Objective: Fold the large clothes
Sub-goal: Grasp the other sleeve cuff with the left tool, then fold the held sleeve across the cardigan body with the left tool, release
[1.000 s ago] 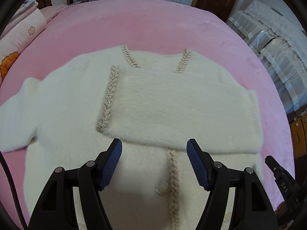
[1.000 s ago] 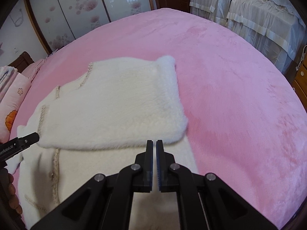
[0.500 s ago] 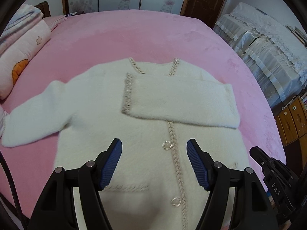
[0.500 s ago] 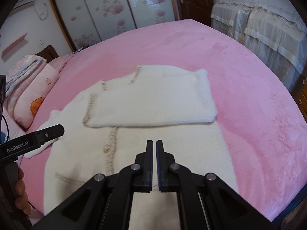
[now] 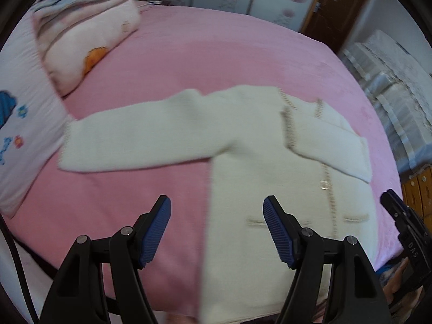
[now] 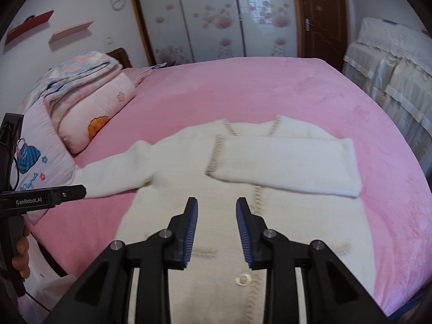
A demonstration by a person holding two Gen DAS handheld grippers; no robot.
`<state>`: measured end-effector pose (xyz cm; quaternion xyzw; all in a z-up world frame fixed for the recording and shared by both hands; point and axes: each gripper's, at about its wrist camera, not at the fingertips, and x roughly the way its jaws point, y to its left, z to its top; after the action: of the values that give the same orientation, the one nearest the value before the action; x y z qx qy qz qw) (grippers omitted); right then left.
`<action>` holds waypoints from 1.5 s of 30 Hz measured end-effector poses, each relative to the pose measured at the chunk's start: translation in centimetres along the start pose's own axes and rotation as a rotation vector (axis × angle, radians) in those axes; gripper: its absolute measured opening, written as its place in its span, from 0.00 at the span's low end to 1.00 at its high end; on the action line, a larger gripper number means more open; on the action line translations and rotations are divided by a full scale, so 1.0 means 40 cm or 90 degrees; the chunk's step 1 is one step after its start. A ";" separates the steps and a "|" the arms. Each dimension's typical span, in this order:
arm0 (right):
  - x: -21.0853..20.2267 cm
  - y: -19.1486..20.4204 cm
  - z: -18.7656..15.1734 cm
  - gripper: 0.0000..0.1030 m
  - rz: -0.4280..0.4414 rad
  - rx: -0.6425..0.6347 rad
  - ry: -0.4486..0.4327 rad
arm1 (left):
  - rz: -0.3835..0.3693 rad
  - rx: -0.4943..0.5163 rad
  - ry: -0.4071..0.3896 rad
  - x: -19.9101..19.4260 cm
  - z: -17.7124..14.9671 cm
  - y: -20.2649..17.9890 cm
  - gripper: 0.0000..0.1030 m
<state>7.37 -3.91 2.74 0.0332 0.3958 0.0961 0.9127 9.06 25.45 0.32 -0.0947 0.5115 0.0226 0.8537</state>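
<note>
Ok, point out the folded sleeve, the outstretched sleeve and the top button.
folded sleeve (image 6: 286, 162): right wrist view, middle of the sleeve lying across the chest.
outstretched sleeve (image 5: 135, 140): left wrist view, mid-length of its flat top.
top button (image 5: 324, 185): left wrist view, button face.

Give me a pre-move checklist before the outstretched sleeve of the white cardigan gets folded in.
1. First sleeve folded across the chest: ok.
2. Other sleeve lying flat and stretched out toward the pillow: ok; its cuff looks to touch the pillow's edge.
3. Left tool open and empty: ok.
4. Right tool open and empty: ok.
5. Cardigan body smooth on the pink bedspread: ok where visible; the frames are blurred.
6. Hem nearest the camera lying flat: cannot tell, the tools hide it.
</note>
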 end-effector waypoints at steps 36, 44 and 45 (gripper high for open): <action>0.494 0.295 -0.038 0.28 0.013 -0.044 0.162 | 0.070 -0.341 0.020 0.440 0.087 0.609 0.15; 0.429 0.188 -0.049 0.28 -0.011 -0.025 0.131 | 0.028 -0.174 -0.087 0.274 0.142 0.235 0.13; 0.418 0.164 -0.047 0.28 -0.016 -0.016 0.126 | 0.009 -0.137 -0.088 0.256 0.142 0.160 0.13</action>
<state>16.18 5.88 -9.62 0.0068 0.4834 0.0927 0.8704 18.02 32.18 -6.94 -0.1805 0.4467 0.0901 0.8716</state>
